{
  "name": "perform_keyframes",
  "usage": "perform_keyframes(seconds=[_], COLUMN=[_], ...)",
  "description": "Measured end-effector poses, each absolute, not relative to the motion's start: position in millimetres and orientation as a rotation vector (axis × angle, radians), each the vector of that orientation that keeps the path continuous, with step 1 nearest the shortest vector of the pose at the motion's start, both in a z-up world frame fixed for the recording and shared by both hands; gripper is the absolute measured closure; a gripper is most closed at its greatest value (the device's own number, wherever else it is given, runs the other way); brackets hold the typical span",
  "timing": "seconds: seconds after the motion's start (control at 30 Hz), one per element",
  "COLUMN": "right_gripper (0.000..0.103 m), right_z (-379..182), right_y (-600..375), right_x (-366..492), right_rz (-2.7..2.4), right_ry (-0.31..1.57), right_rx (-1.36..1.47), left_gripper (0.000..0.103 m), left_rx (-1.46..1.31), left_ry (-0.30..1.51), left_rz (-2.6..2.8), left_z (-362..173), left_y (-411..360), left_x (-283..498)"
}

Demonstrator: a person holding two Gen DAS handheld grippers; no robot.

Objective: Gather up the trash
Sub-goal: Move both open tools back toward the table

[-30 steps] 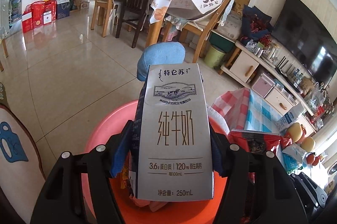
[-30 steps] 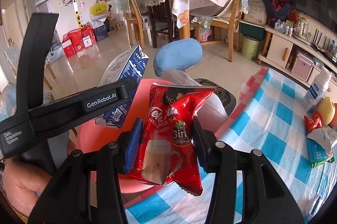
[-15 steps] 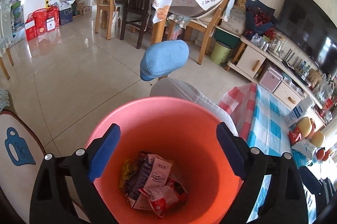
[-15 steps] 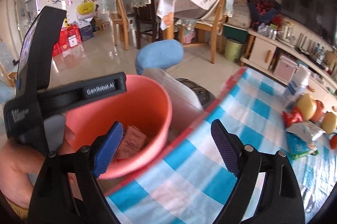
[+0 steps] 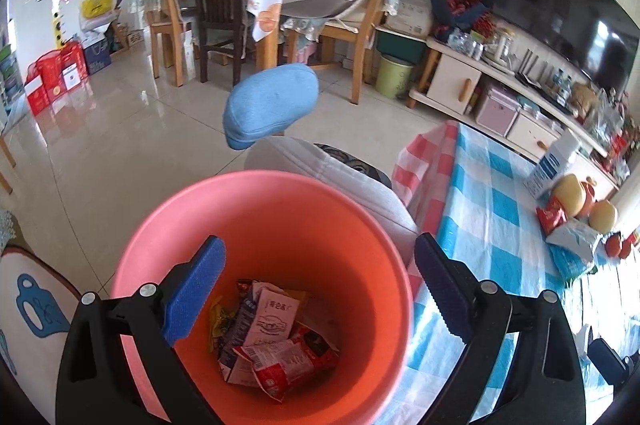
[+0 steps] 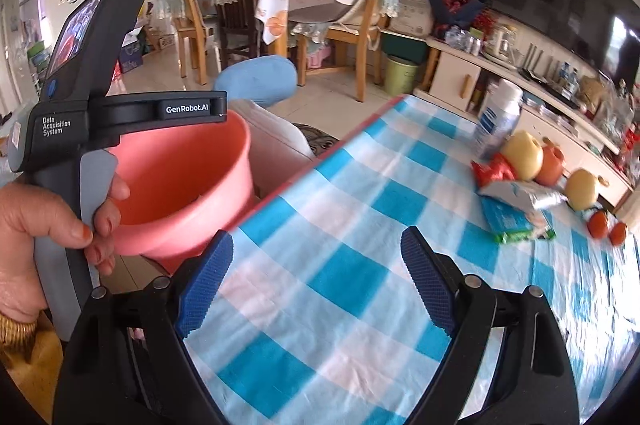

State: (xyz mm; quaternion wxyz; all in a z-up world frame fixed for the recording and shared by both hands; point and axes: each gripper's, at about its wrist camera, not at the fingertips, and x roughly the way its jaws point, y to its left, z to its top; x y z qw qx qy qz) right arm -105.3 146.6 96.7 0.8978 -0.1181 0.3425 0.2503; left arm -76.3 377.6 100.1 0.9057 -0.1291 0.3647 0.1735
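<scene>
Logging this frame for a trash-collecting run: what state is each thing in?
Left tongs: open, empty, over the bucket.
Right tongs: open, empty, over the tablecloth.
Round pink plastic bucket: upright, wrappers at its bottom.
Red crumpled wrapper: on the blue checked tablecloth, uncollected.

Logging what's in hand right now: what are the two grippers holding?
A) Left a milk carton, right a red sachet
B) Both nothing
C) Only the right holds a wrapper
B: the left gripper gapes over the orange bucket, the right gripper over the checked tablecloth.
</scene>
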Motion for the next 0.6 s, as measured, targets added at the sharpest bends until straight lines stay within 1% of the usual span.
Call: perform_keyframes(seconds=[0.13,0.6], right_gripper=[0.013,0.012], right_z=[95,86], right_y=[131,76], right_x=[-111,-124], right_rz=[0.489,0.447], right_ry=[0.711,0.734], right_rx=[-0.246,-0.195], left_gripper=[0.008,0.008], left_rx=[-0.231,-0.07], left_ry=[0.768,0.796], left_rz=[0.336,0.243], left_z=[101,101], left_y=[361,295], left_x=[-72,-59])
